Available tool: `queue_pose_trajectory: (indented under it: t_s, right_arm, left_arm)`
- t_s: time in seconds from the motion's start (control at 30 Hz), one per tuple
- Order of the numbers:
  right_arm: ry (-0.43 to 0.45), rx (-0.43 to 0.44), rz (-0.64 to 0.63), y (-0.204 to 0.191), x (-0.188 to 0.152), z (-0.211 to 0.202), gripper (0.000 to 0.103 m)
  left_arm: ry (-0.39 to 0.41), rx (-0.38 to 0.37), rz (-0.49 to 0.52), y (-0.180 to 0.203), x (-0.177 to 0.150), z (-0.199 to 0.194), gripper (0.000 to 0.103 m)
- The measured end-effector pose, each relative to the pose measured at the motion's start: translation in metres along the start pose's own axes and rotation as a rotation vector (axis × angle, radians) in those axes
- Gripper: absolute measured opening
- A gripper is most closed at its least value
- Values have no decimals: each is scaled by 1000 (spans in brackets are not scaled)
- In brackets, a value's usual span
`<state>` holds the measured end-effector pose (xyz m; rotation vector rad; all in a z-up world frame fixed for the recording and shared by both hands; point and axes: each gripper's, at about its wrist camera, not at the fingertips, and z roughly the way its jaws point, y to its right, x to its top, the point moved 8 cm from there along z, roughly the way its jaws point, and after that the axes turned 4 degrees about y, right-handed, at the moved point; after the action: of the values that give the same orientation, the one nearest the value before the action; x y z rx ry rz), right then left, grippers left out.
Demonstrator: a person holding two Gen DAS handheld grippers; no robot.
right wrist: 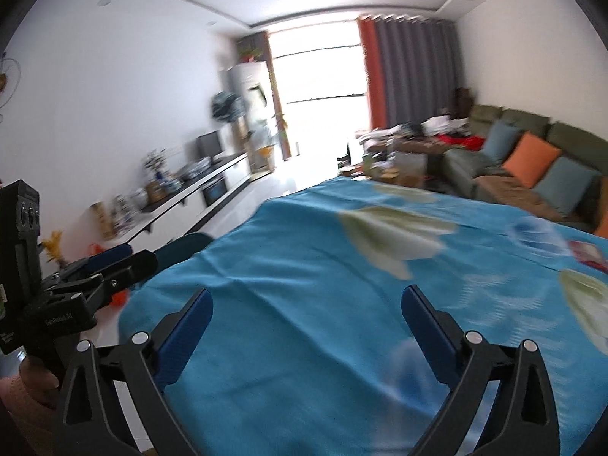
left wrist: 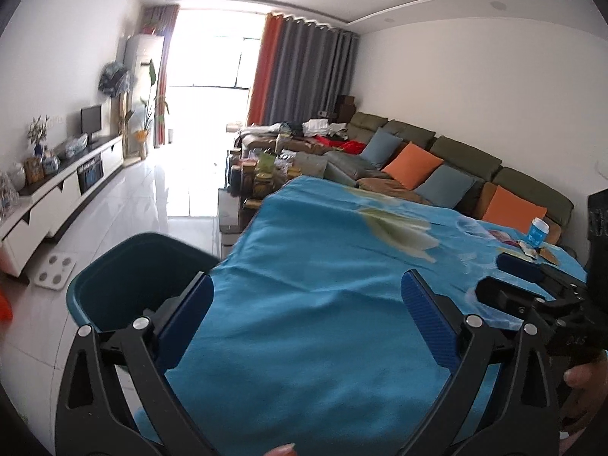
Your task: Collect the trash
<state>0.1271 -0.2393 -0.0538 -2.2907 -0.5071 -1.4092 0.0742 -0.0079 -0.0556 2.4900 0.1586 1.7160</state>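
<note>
A blue paper cup (left wrist: 537,231) stands at the far right of the table on a blue flowered tablecloth (left wrist: 323,250), with crumpled wrappers (left wrist: 532,251) beside it. A red packet (right wrist: 587,252) lies on the cloth at the right edge of the right wrist view. A dark teal trash bin (left wrist: 129,273) stands on the floor at the table's left corner, and its rim (right wrist: 186,245) also shows in the right wrist view. My left gripper (left wrist: 307,304) hangs open over the cloth with nothing between its fingers. My right gripper (right wrist: 307,304) is open and holds nothing too.
A green sofa (left wrist: 467,159) with orange and blue cushions runs along the right wall. A low table crowded with jars (left wrist: 262,178) stands beyond the table. A white TV cabinet (left wrist: 64,190) lines the left wall, and a white scale (left wrist: 55,269) lies on the tiled floor.
</note>
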Motion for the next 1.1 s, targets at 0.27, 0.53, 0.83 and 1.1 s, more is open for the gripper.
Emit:
queue_pose_trajectory:
  t_s: [0.27, 0.53, 0.83, 1.1]
  right_arm:
    - [108, -164, 25, 44, -1, -38, 96]
    - [170, -256, 23, 64, -3, -65, 96]
    - [214, -314, 46, 77, -3, -83, 96]
    - [237, -361, 49, 83, -5, -91, 96]
  left_arm:
    - [75, -14, 72, 48, 15, 6, 97]
    - [123, -18, 112, 77, 18, 11, 97]
    - [167, -17, 151, 96, 19, 10, 97]
    - [188, -15, 153, 102, 21, 7, 97]
